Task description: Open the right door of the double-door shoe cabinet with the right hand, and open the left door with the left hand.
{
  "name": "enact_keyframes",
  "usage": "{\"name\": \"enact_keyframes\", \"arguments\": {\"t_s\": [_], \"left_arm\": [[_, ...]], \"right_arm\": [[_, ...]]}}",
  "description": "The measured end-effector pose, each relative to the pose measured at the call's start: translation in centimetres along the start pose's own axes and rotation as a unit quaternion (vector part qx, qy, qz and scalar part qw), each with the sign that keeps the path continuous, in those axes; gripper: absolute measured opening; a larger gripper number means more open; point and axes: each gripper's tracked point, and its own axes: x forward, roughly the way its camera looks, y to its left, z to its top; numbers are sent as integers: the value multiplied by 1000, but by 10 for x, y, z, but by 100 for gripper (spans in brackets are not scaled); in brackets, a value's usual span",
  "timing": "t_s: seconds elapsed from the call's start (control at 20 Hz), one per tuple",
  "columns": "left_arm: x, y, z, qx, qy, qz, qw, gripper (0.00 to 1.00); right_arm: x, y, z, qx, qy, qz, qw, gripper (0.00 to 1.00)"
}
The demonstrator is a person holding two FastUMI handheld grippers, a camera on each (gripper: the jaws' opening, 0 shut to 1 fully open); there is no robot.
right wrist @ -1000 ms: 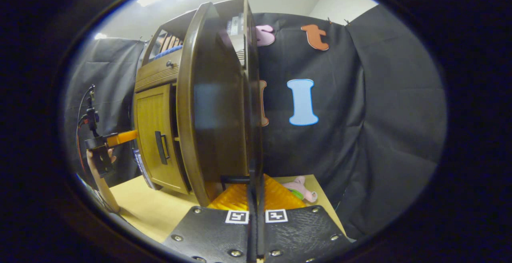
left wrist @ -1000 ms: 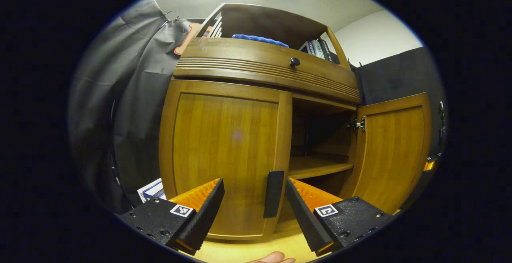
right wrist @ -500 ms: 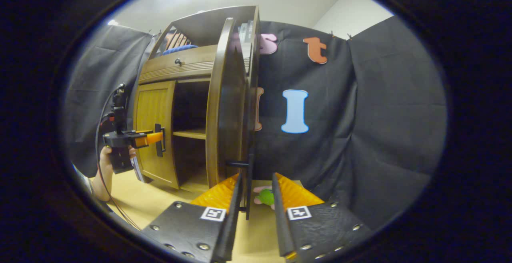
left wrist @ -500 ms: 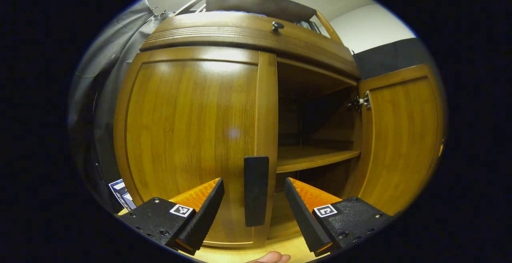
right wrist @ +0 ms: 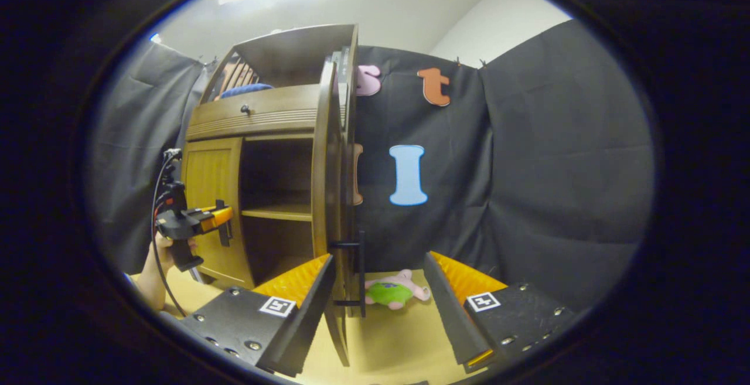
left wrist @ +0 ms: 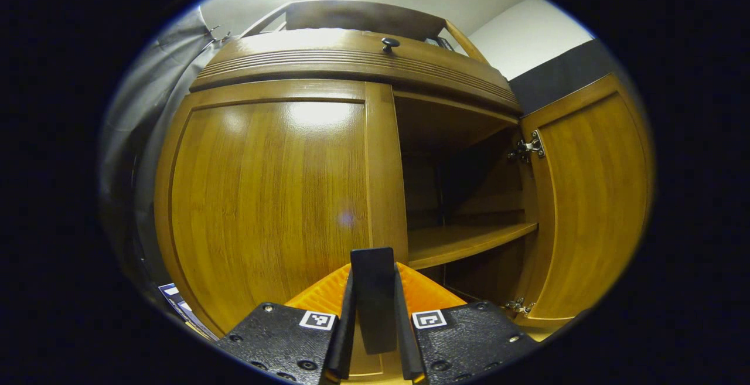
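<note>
In the left gripper view the wooden shoe cabinet's left door (left wrist: 269,209) stands closed. Its dark upright handle (left wrist: 373,314) sits between my left gripper's (left wrist: 373,273) fingers, which are shut on it. The right door (left wrist: 586,197) is swung wide, showing a bare shelf (left wrist: 469,238). In the right gripper view the right door (right wrist: 328,186) is edge-on, with its handle (right wrist: 358,268) just ahead of my right gripper (right wrist: 375,314), which is open and holds nothing. Farther left there, the left gripper (right wrist: 220,224) sits at the left door (right wrist: 212,209), held by a hand (right wrist: 158,256).
A drawer with a small knob (left wrist: 388,42) runs above the doors. A pink and green plush toy (right wrist: 392,291) lies on the wooden floor (right wrist: 387,344) behind the open door. Black cloth (right wrist: 527,197) walls the booth. Boxes (left wrist: 176,300) lean at the cabinet's left foot.
My left gripper has moved in and shut on the left door's handle. My right gripper has opened wide and let go of the right door's handle; that door stays open.
</note>
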Motion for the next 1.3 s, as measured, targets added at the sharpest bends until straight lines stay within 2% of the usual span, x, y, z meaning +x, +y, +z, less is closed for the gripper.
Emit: {"name": "enact_keyframes", "arguments": {"t_s": [0.05,0.15,0.3,0.35,0.4,0.55,0.6,0.7,0.75,0.8,1.15,1.3], "left_arm": [[-2,-1,1,-8,7,-2,1000,31],[-12,-2,-1,-32,32,-12,999,31],[-32,-4,1,-45,55,-22,997,30],[-35,-6,3,-41,55,-25,997,30],[-39,-6,4,-36,56,-27,997,31],[-50,-6,5,-31,60,-43,997,32],[-61,-4,7,-34,63,-49,996,30],[-73,-4,8,-32,68,-58,995,30],[-79,-3,10,-29,69,-61,995,30],[-87,-1,11,-26,72,-63,995,30],[-131,13,19,-24,96,-72,992,29],[-149,22,23,-26,109,-64,992,30]], "right_arm": [[-3,13,7,19,-8,19,1000,91],[-8,29,24,37,-24,32,999,91],[-20,52,39,10,-32,38,999,91],[-22,62,43,2,-33,42,999,84],[-24,69,45,-5,-32,42,999,91],[-31,86,52,-16,-32,44,998,89],[-32,89,52,-16,-30,41,999,93],[-34,93,52,-11,-24,36,999,92],[-34,93,50,-9,-21,31,999,96],[-32,93,50,-9,-22,30,999,96],[-31,82,46,43,-14,-5,999,96],[-30,88,41,61,-13,1,998,99]]}}
